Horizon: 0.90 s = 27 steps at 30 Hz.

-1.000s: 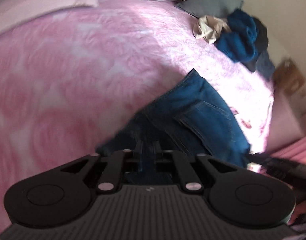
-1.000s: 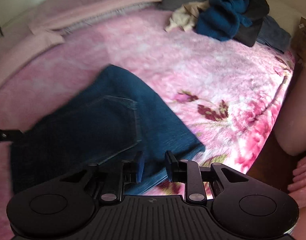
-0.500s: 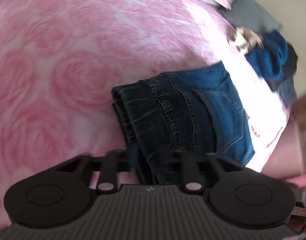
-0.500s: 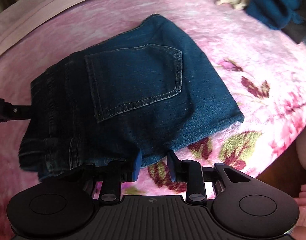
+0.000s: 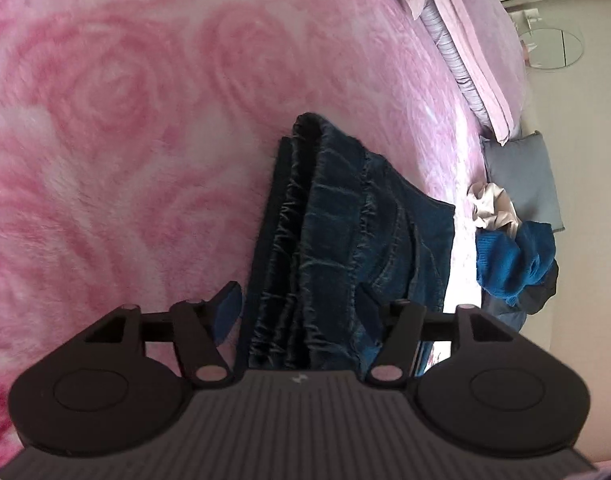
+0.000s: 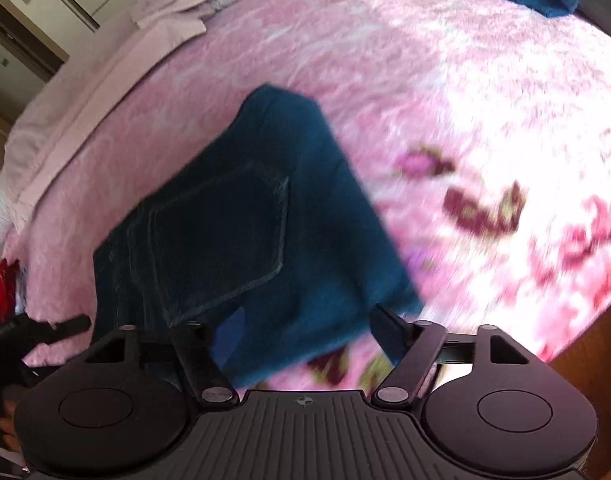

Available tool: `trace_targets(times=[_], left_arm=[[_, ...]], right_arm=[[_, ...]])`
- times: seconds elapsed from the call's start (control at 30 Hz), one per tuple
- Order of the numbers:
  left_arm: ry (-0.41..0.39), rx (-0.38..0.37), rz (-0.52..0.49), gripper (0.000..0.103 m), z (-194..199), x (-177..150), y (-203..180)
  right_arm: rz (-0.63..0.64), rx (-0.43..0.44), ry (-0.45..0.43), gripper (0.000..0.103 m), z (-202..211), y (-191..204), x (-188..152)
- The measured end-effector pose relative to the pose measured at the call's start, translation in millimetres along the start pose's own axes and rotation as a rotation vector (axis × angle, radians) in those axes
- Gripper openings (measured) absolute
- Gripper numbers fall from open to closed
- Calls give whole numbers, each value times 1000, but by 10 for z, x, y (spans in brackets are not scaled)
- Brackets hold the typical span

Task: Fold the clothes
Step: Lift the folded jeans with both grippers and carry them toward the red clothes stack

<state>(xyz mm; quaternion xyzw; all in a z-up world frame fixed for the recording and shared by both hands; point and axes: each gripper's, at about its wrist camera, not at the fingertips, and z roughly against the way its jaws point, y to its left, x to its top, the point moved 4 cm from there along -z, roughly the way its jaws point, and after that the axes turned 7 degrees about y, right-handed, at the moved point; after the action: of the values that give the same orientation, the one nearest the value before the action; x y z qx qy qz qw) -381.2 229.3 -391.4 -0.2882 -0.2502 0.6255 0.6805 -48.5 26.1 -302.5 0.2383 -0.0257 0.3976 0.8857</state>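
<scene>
Folded jeans (image 5: 345, 248) being rested flat on pink blanket (image 5: 105, 120). Left gripper (image 5: 299, 308) being held spread wide, fingers straddling waistband stack. Right gripper (image 6: 309, 328) likewise being held apart above lower edge, nothing clamped.

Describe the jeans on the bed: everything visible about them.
The jeans are dark blue denim, folded into a compact, roughly rectangular stack lying flat on the pink blanket. A stitched back pocket faces up. The left wrist view shows the layered edge, wrinkled, with seams. Both grippers, left and right, are open with fingers either side of a near edge; whether they touch the fabric is unclear.
</scene>
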Motion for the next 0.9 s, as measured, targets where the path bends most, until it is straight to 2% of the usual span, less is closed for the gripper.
trace_targets(times=[0.13, 0.3, 0.53, 0.6, 0.77, 0.8, 0.83, 0.87, 0.9], left_arm=[[-12, -63, -15, 61, -124, 4, 69], [-13, -137, 4, 65, -194, 33, 110], [16, -157, -38, 68, -328, 117, 41], [9, -151, -56, 62, -363, 123, 9], [9, -136, -99, 57, -427, 150, -39], [4, -135, -102, 48, -414, 143, -49], [0, -134, -105, 46, -400, 136, -59], [-5, -133, -109, 40, -386, 129, -68], [-9, -131, -112, 34, -372, 122, -78]], right_arm=[[13, 67, -12, 75, 22, -232, 268], [19, 165, 7, 76, -170, -474, 513], [-48, 348, 77, 76, -515, -722, 655], [-67, 407, 83, 76, -566, -762, 725], [-70, 504, 102, 75, -739, -734, 905], [-64, 515, 104, 75, -779, -701, 937], [-57, 524, 106, 74, -817, -649, 958], [-47, 519, 109, 71, -857, -591, 975], [-36, 496, 113, 54, -878, -564, 981]])
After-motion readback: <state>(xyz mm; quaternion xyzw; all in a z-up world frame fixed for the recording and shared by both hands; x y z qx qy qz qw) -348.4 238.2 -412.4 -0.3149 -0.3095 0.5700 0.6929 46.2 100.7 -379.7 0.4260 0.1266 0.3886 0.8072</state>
